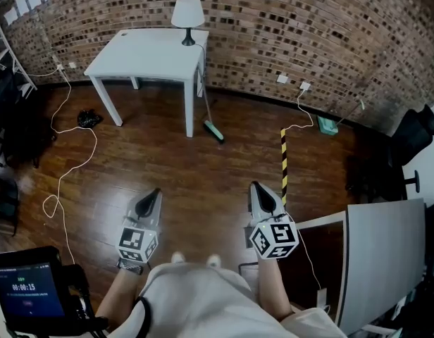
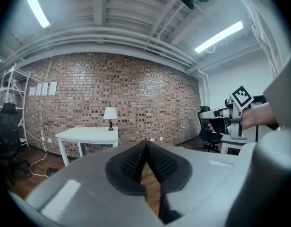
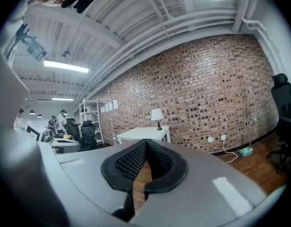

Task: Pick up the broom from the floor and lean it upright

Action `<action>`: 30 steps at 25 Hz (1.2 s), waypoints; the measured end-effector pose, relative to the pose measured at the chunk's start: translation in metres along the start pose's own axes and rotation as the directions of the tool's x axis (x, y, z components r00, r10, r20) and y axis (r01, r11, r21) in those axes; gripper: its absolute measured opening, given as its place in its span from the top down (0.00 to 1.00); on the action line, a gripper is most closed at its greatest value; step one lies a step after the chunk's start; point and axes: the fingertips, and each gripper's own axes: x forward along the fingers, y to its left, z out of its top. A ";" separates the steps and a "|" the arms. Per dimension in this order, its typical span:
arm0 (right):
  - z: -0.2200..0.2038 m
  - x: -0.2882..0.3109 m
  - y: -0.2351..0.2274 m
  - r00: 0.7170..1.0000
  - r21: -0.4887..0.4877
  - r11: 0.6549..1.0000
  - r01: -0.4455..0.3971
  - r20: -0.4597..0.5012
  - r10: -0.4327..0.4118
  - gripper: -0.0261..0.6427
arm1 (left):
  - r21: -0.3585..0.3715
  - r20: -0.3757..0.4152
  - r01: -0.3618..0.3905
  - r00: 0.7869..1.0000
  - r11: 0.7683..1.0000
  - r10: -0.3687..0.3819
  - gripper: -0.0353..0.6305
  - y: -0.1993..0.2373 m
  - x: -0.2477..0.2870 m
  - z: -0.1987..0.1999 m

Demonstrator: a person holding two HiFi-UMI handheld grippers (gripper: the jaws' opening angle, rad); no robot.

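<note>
well, the broom (image 1: 212,127) stands across the room from the person — its green head on the wood floor (image 1: 182,174), its thin handle leaning up against the near right leg of the white counter (image 1: 143,55), which sits by the brick wall (image 1: 308,27) with a lamp (image 1: 187,14) at its far right corner. both tools are held low in the foreground of the head view, side by side, well apart from the broom and pointing roughly toward it. the left tool (image 1: 153,193) has its dark ribbed pads together at the tips with nothing between them, and the right tool (image 1: 256,187) is the same — jaws together, empty. a white cable (image 1: 69,164) loops over the floor at the left, and a yellow-and-black striped strip (image 1: 284,162) lies on the floor just ahead of the right tool.
</note>
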 end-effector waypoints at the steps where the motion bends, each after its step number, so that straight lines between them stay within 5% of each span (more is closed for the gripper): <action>1: 0.000 0.001 0.002 1.000 -0.002 1.000 0.006 0.003 -0.006 0.94 | -0.003 0.007 0.005 1.000 1.000 -0.005 0.94 0.002 0.000 0.001; 10: 0.006 -0.002 0.010 0.999 -0.117 0.992 0.043 -0.013 -0.045 0.94 | -0.007 -0.009 0.014 1.000 1.000 -0.014 0.94 0.007 0.006 0.004; 30: -0.010 -0.009 0.027 0.997 -0.145 0.989 0.040 -0.054 -0.049 0.94 | 0.001 -0.051 0.075 0.996 0.997 -0.075 0.94 -0.009 0.006 -0.010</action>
